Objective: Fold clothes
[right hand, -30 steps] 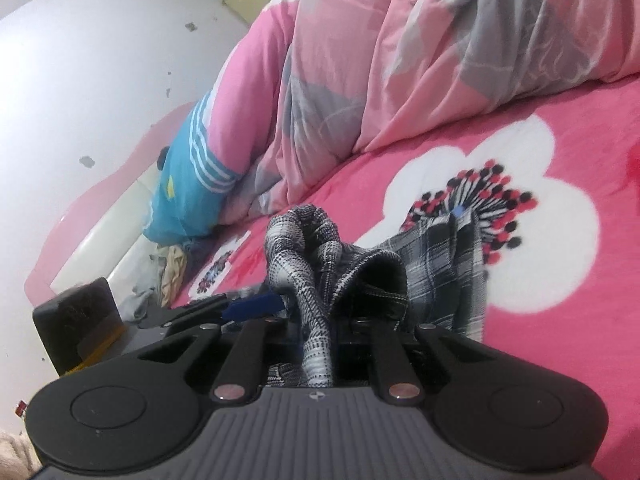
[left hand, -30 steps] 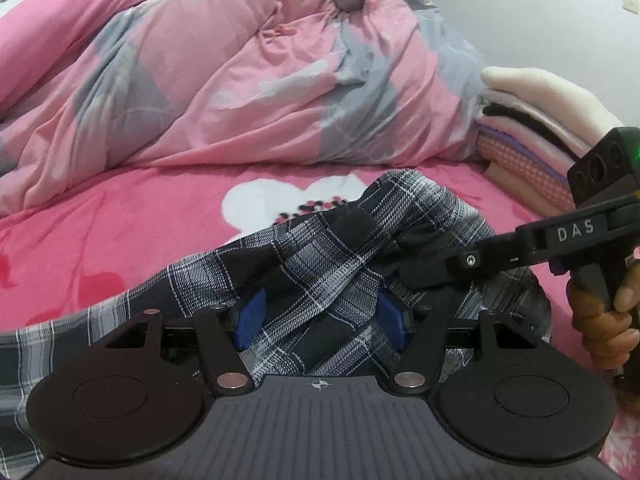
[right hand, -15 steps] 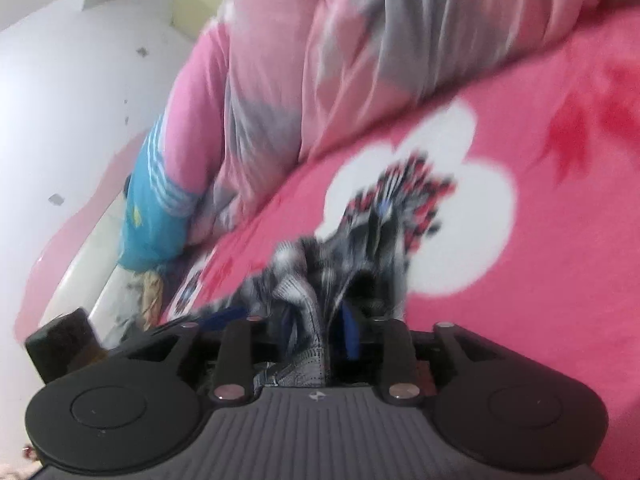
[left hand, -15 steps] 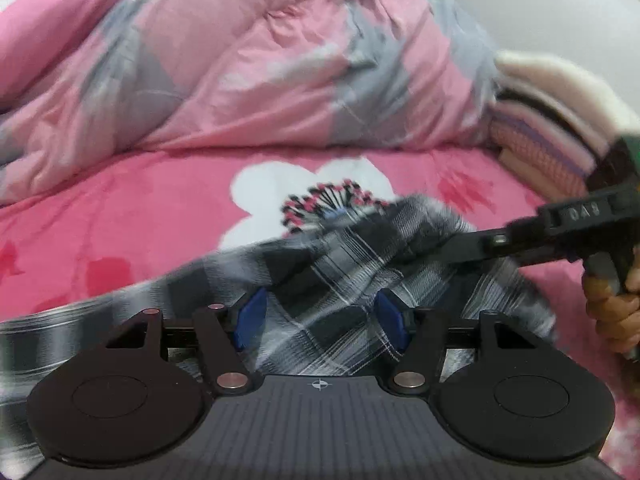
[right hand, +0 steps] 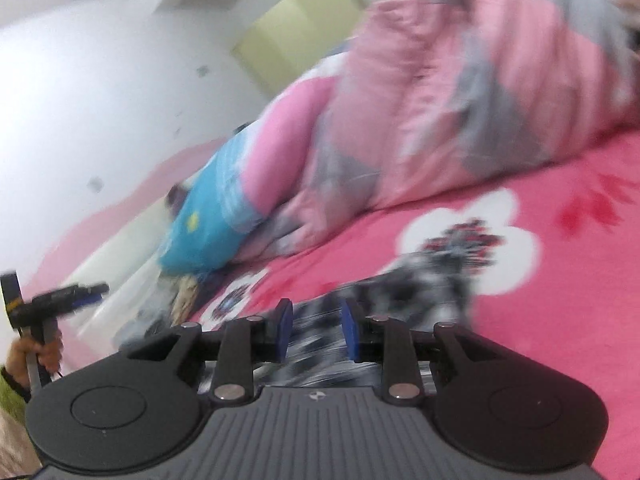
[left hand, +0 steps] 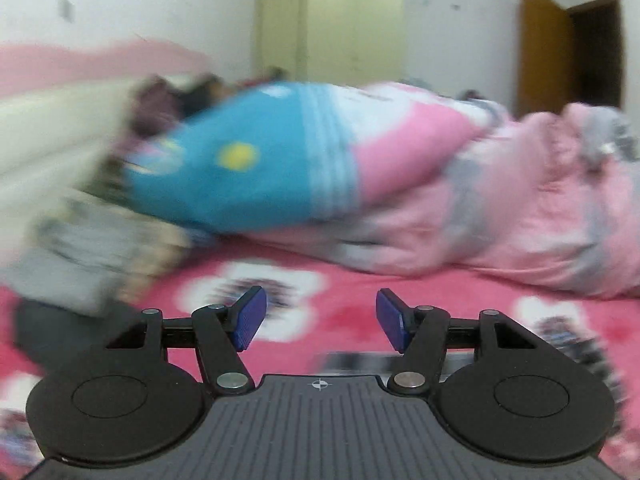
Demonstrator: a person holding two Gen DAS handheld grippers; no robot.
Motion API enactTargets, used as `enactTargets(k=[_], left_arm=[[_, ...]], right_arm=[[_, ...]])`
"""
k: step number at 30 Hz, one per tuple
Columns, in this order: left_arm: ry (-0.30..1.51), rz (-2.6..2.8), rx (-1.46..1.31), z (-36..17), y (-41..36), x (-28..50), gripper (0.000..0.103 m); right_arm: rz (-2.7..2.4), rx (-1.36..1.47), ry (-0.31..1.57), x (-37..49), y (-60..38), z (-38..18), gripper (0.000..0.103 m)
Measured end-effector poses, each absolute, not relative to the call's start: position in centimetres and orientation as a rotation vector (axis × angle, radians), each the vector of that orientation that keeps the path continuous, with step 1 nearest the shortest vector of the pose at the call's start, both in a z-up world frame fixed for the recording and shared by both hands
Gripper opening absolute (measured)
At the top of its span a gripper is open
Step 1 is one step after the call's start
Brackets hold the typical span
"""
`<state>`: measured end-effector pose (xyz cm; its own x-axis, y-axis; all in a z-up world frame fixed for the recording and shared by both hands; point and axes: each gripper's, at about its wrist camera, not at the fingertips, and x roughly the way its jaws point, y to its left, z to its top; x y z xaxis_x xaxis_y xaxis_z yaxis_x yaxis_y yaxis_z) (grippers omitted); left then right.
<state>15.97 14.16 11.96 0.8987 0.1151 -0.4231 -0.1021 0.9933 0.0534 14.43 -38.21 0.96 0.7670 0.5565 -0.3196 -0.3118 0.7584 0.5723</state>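
A black-and-white plaid garment [right hand: 424, 280] lies crumpled on the pink flowered bed sheet [right hand: 560, 320], blurred by motion. My right gripper [right hand: 316, 330] hovers just over its near end with the jaws parted. Plaid cloth shows in the gap, and the blue pads [right hand: 284, 328] do not seem to press on it. My left gripper [left hand: 318, 318] is open and empty above the sheet [left hand: 440, 300], with only a sliver of plaid garment [left hand: 352, 360] below it. In the right wrist view the left gripper [right hand: 76, 296] is at the far left, held by a hand [right hand: 36, 352].
A pink and grey duvet [left hand: 520, 208] is heaped along the far side of the bed beside a blue pillow [left hand: 240, 168]. A blurred pile of clothes [left hand: 72, 264] lies at the left. A pale wardrobe [left hand: 340, 28] and a brown door [left hand: 560, 48] stand behind.
My left gripper swung up and away from the plaid garment and now faces the pillow and wardrobe. My right gripper's jaws parted from the pinched fold, and it rose.
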Motion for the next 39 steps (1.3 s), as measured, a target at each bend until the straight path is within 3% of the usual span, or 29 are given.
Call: enactTargets(k=[5,13,18,25,28,31,35,37,38,39], left_arm=[[0.393,0.236,0.083,12.4,18.6,11.5,0.061],[0.641,-0.077,-0.273,-1.8,18.7,11.5,0.06],[0.717,-0.104,-0.335,-7.7,17.6,12.6,0.051],[0.626,-0.09,-0.21,-9.4,16.1,10.3,0.05],[0.621,-0.106,-0.241,-9.7,16.5,10.4,0.05],[0.619,-0.128,-0.283,-10.0,17.3,10.3,0.05],[0.614,-0.142,-0.3,-10.2,17.6,10.3,0.05],[0.612,-0.147,-0.312,-10.2,17.8,10.3,0.05],[0.611,-0.15,-0.32,-10.3,17.9,10.4,0.05],[0.61,-0.153,-0.327,-10.3,18.0,10.4,0.05]], right_arm=[[0.64,0.39,0.503,14.5,-29.2,3.9,0.029],[0.782,0.243,0.662,19.3,-13.4,2.6,0.026],[0.766,0.089,0.742,24.3,-4.9,0.4,0.02],[0.714,-0.108,0.825,31.7,3.4,-5.1,0.018],[0.689,-0.071,0.839,33.9,4.1,-6.8,0.011],[0.661,-0.019,0.847,35.9,4.2,-7.4,0.011],[0.613,0.094,0.843,37.8,2.4,-5.2,0.019],[0.635,0.042,0.881,38.7,3.2,-5.1,0.034],[0.645,0.005,0.905,39.2,3.9,-5.2,0.048],[0.653,-0.042,0.936,39.4,4.8,-5.7,0.049]])
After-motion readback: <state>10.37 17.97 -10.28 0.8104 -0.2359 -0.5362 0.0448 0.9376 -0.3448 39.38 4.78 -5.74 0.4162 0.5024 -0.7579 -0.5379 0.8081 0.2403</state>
